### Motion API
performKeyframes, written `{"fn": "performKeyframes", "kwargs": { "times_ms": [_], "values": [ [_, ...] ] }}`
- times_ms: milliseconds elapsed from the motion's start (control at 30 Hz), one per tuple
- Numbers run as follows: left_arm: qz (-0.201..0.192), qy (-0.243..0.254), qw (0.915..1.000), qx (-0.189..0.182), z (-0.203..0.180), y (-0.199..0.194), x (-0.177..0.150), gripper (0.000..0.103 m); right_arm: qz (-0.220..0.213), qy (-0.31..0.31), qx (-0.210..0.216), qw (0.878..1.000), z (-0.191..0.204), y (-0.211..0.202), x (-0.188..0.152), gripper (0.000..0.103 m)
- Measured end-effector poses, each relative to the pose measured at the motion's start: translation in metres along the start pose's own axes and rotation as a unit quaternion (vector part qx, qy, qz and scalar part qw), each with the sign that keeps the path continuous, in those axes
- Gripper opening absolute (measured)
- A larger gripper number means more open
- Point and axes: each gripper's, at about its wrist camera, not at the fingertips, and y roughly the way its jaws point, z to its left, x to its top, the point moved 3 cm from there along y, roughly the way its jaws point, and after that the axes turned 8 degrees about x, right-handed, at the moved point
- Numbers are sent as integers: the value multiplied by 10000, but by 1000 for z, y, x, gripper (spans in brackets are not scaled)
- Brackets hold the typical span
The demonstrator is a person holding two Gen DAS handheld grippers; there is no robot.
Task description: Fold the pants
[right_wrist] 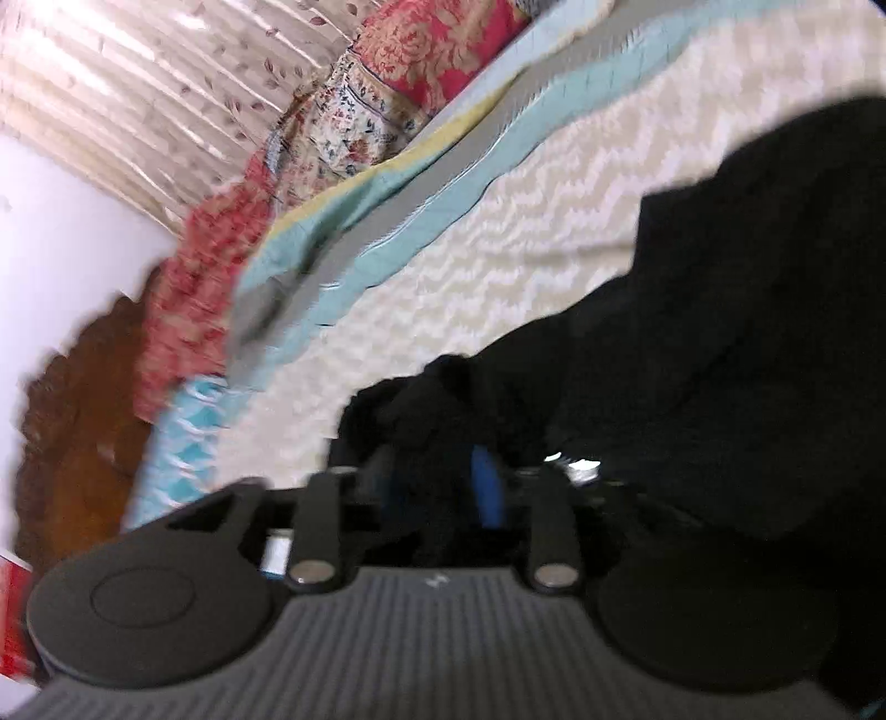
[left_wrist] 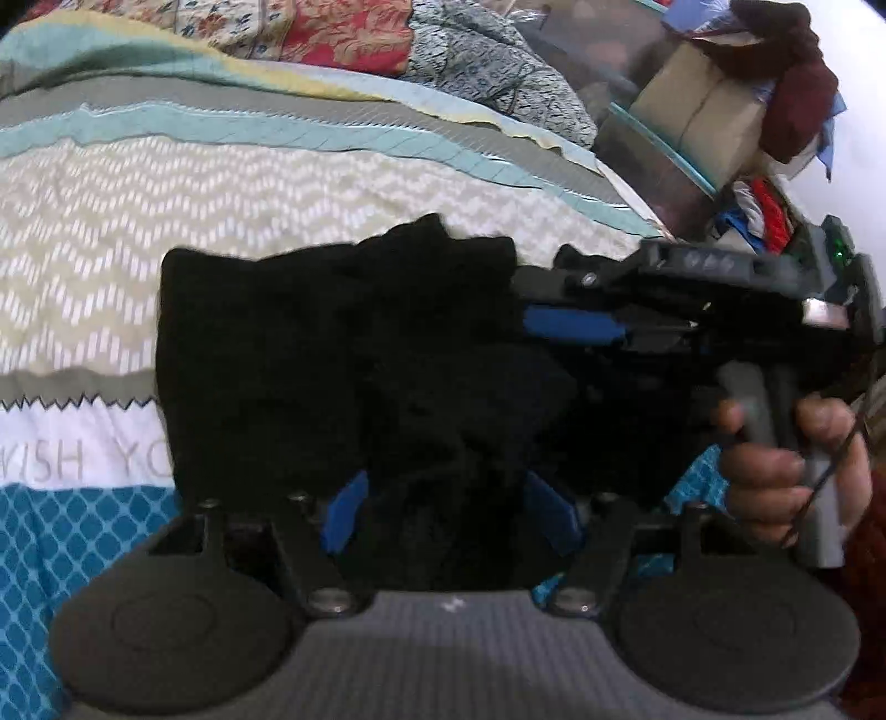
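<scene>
Lying on the bedspread (left_wrist: 166,266), the black pants (left_wrist: 277,343) are bunched into a rough, thick bundle near the middle of the bed, and both grippers have come in at its near edge, probably so one layer can be carried over together.

On the left, the left gripper (left_wrist: 448,509) has a fat wad of the dark cloth between its blue pads (left_wrist: 346,512). The pads look to be pressing on it, so I take this as a grip on a thick fold, with the jaws standing fairly wide for that reason.

Further right in the same view, the right gripper (left_wrist: 554,324) reaches in sideways at the bundle's right edge, its handle in a hand (left_wrist: 786,471). From its own blurred camera the right gripper (right_wrist: 437,476) has black cloth heaped between its fingers, one blue pad (right_wrist: 487,487) just showing. I cannot tell whether it is clamped or loose.

Behind, floral pillows (left_wrist: 310,27) sit clear of the work.
</scene>
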Motion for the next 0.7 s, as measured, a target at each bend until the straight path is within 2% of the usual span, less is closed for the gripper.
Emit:
{"fn": "performKeyframes", "kwargs": {
  "times_ms": [67, 133, 200, 233, 367, 433, 500, 600, 667, 700],
  "values": [
    [-54, -16, 9999, -102, -2, -11, 8, 65, 165, -163, -194, 9995, -1, -1, 0, 49],
    [-309, -87, 9990, -313, -2, -28, 19, 66, -48, -126, -10, 9999, -2, -23, 1, 50],
    [-584, -177, 9970, -481, -3, -42, 32, 66, -567, -258, 35, 9981, -3, -56, 4, 54],
    [-695, -236, 9960, -518, -3, -45, 40, 66, -878, -355, -80, 9955, -6, -76, 6, 58],
    [-810, -383, 9950, -431, -7, -26, 71, 66, -1920, -732, -1032, 9732, -25, -141, 8, 71],
    [-728, -508, 9950, -450, -6, -7, 79, 65, -2216, -741, -1463, 9613, -43, -161, 8, 85],
    [-435, -631, 9961, -444, -6, 20, 82, 65, -2343, -535, -1767, 9545, -68, -175, 6, 88],
    [287, -611, 9976, -165, -9, 64, 71, 59, -2251, 87, -1841, 9567, -103, -173, -3, 88],
    [241, -287, 9992, 106, -17, 72, 64, 60, -2097, 476, -1735, 9611, -123, -169, -12, 88],
    [207, -127, 9995, 195, -22, 69, 63, 60, -2013, 607, -1683, 9630, -124, -163, -16, 85]
  ]
}}
